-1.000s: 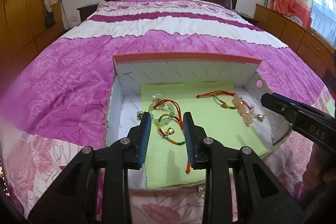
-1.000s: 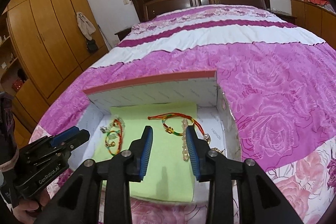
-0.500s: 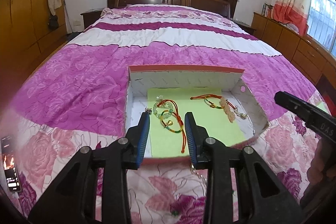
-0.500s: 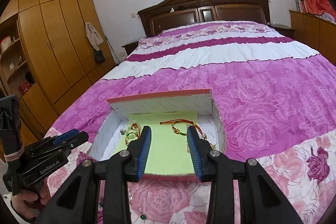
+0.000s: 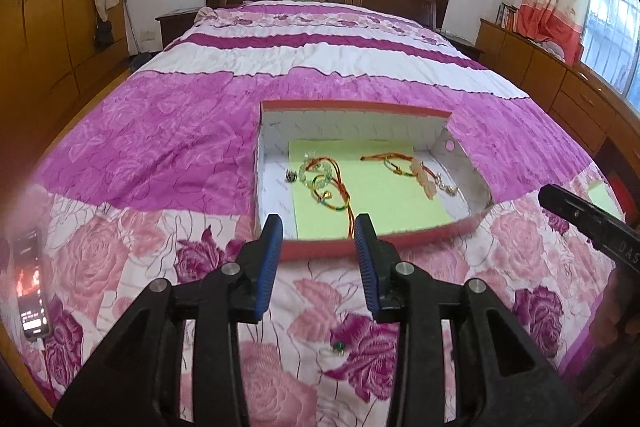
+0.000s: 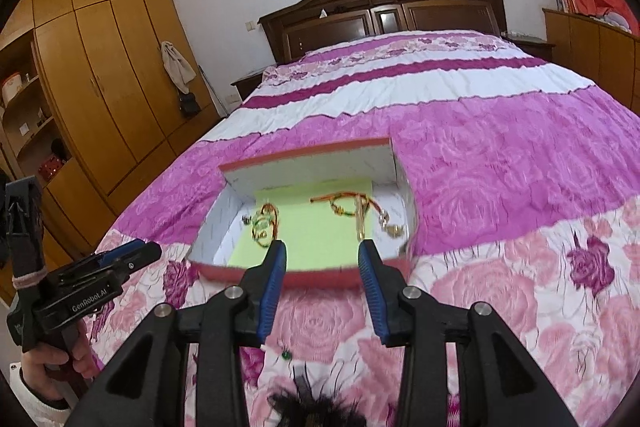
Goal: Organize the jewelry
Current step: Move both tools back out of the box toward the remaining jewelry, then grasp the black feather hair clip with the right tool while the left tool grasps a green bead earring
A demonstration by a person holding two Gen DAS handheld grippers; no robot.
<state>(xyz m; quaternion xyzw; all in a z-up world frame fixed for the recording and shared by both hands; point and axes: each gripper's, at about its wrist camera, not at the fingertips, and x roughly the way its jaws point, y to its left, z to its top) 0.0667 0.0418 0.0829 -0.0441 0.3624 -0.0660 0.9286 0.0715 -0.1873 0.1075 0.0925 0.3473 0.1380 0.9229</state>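
Left tool [image 5: 319,231] opening, empty, box [image 5: 340,250] ahead

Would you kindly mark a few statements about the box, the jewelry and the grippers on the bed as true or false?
1. The box has green paper on its floor. True.
2. The left gripper grips a bracelet. False: nothing is between its opening jaws.
3. Two bracelets, the left bracelet and the right bracelet, lie in the box. True.
4. A phone lies inside the box. False: it lies on the bedspread, left of the box.
5. The right gripper holds nothing. True.
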